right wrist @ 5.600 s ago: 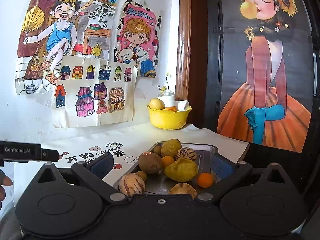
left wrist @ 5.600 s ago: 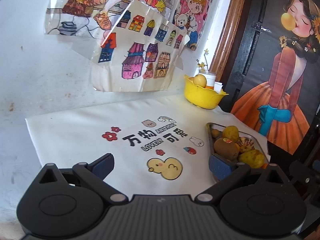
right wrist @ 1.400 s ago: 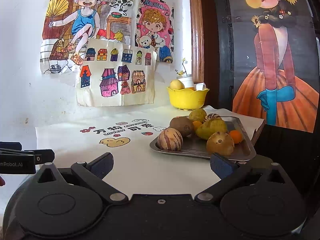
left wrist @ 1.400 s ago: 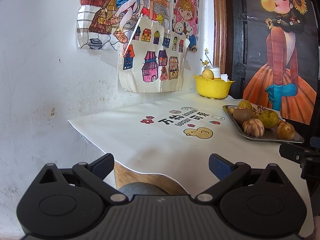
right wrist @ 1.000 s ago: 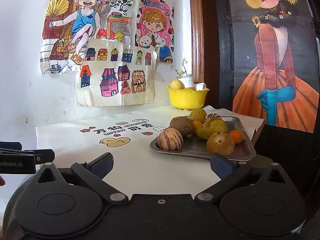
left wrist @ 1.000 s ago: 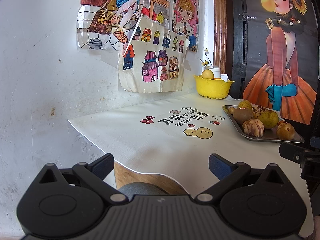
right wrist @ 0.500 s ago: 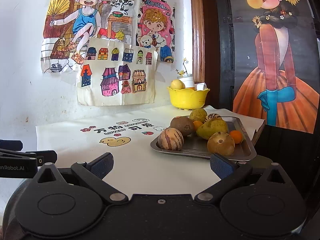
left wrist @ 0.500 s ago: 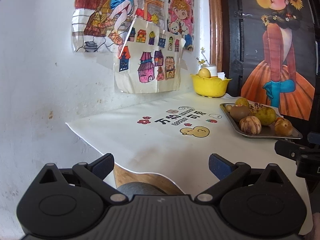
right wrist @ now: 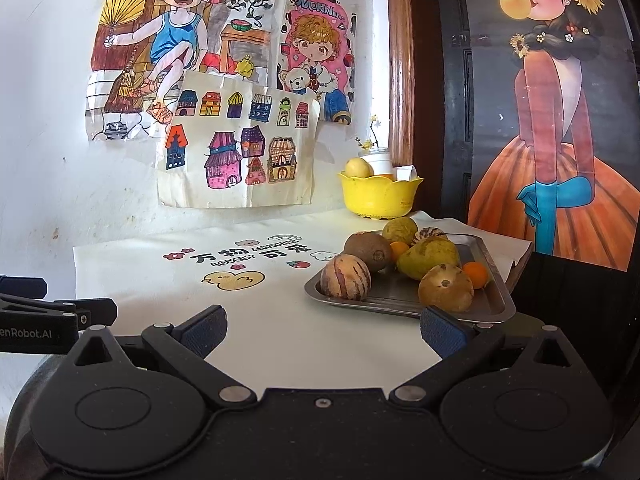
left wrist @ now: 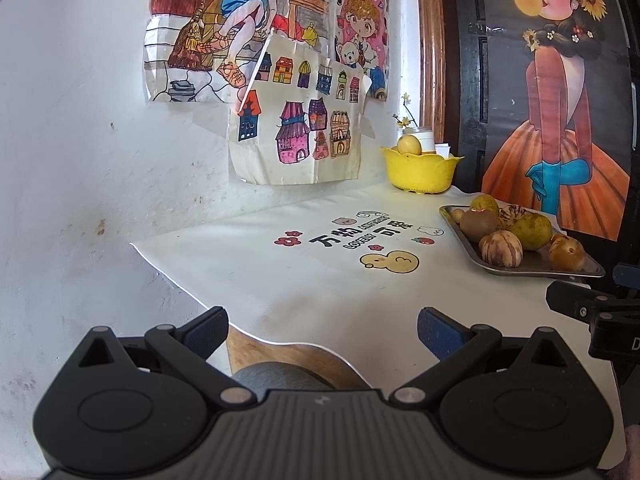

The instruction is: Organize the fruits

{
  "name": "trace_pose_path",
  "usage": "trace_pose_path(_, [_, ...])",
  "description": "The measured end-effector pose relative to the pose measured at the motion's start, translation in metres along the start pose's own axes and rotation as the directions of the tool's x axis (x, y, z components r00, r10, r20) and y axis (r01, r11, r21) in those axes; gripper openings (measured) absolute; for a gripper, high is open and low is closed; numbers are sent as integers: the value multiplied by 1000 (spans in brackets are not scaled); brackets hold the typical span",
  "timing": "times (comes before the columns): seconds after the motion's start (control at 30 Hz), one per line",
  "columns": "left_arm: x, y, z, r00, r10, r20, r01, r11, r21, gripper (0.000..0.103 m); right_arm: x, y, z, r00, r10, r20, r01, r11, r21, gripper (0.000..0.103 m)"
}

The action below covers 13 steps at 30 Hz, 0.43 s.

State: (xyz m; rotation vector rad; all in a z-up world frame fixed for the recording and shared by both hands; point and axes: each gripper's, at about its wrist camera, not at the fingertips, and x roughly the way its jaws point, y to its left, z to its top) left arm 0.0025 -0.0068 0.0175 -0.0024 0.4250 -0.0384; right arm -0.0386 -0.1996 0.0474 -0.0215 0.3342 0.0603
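A metal tray (right wrist: 486,306) (left wrist: 516,270) on the white tablecloth holds several fruits: a striped melon (right wrist: 345,277) (left wrist: 500,248), a brown kiwi (right wrist: 368,250) (left wrist: 479,224), a yellow-green pear (right wrist: 429,257) (left wrist: 531,231), a brownish round fruit (right wrist: 445,288) (left wrist: 566,253) and a small orange (right wrist: 475,274). At the back stands a yellow bowl (right wrist: 378,197) (left wrist: 420,172) with a pale fruit (right wrist: 359,168) in it. My right gripper (right wrist: 323,330) is open and empty, just short of the tray's near edge. My left gripper (left wrist: 322,330) is open and empty over the table's near left edge.
The printed tablecloth (left wrist: 320,264) covers the table; its wooden front edge (left wrist: 288,354) shows below. Drawings hang on the white wall (left wrist: 80,160) behind. A dark door with a poster (right wrist: 560,140) stands to the right. A white jar sits behind the bowl.
Both grippers pulled back from the tray over the past seconds, then barely drifted. Each stayed open and empty. The fruits have not moved.
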Motion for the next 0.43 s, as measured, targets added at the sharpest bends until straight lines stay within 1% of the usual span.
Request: trace_pose_path(0.43, [1, 6, -2, 1000, -8, 0, 8, 1000, -23, 103, 5, 0, 0, 1000, 2, -25, -3, 1000, -25, 103])
